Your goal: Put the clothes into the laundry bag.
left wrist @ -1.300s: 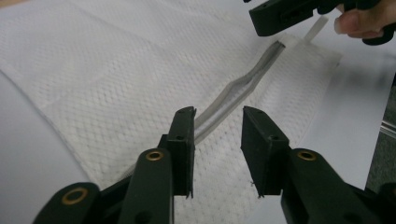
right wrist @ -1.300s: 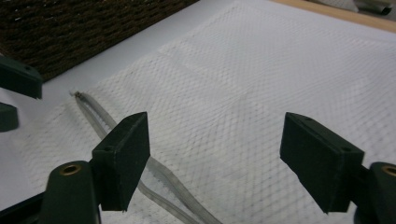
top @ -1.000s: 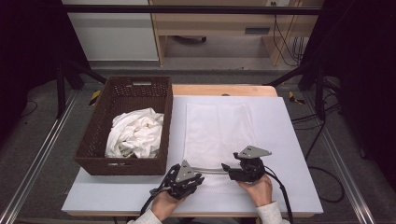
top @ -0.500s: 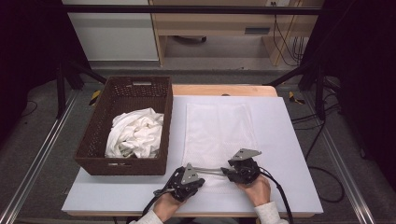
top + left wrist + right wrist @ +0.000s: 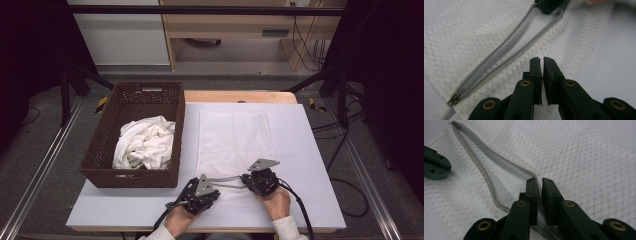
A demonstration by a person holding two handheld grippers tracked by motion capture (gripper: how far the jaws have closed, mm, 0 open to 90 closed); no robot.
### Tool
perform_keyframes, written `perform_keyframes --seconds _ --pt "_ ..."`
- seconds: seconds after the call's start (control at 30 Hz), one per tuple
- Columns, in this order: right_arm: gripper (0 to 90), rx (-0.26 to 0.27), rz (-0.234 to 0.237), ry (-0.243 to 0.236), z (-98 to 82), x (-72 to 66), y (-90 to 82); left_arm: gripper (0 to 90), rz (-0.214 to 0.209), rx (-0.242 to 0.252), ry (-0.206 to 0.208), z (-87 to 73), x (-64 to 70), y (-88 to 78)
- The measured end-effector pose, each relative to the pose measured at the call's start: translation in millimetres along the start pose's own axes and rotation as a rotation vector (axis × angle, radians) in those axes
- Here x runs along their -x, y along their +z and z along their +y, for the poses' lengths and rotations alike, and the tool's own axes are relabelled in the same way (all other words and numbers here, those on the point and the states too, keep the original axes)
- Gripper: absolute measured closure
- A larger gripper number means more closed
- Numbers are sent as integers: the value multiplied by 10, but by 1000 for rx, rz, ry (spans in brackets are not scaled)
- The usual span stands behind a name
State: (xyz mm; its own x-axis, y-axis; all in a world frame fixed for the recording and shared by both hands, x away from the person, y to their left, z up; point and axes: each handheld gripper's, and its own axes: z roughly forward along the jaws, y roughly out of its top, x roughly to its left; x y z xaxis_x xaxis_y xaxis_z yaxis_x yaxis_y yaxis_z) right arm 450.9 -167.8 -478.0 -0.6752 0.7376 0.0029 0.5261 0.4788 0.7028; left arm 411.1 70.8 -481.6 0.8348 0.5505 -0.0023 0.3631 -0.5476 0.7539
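Note:
A white mesh bag [image 5: 235,135] lies flat on the white table, its grey zipper [image 5: 227,181] gaping open near the front edge. My left gripper [image 5: 216,189] sits at the bag's near left corner. Its jaws [image 5: 541,61] are shut, pinching the mesh below the zipper. My right gripper [image 5: 244,179] faces it from the right. Its jaws have just been closing and now pinch the zipper tape [image 5: 506,171], which runs in between them [image 5: 538,181]. The zipper pull [image 5: 454,98] lies at the opening's far end, seen also in the right gripper view [image 5: 454,123].
A dark wicker basket [image 5: 100,160] stands on the table's left side with crumpled white cloth [image 5: 145,142] inside. The table's front edge [image 5: 210,227] is just behind both hands. A wooden desk and cables stand beyond the table.
My right gripper has shifted slightly left and toward the front edge, onto the zipper. The left gripper has stayed put. The bag lies as before.

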Motion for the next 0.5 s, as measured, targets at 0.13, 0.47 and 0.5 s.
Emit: perform_keyframes --seconds 0.13,0.47,0.5 --pt "879 1 8 19 5 19 2 733 48 19 35 140 -64 -19" --pt "886 76 9 20 39 77 -139 443 120 11 95 528 -173 293" --pt "886 82 8 21 41 82 -155 444 127 -4 104 553 -166 362"
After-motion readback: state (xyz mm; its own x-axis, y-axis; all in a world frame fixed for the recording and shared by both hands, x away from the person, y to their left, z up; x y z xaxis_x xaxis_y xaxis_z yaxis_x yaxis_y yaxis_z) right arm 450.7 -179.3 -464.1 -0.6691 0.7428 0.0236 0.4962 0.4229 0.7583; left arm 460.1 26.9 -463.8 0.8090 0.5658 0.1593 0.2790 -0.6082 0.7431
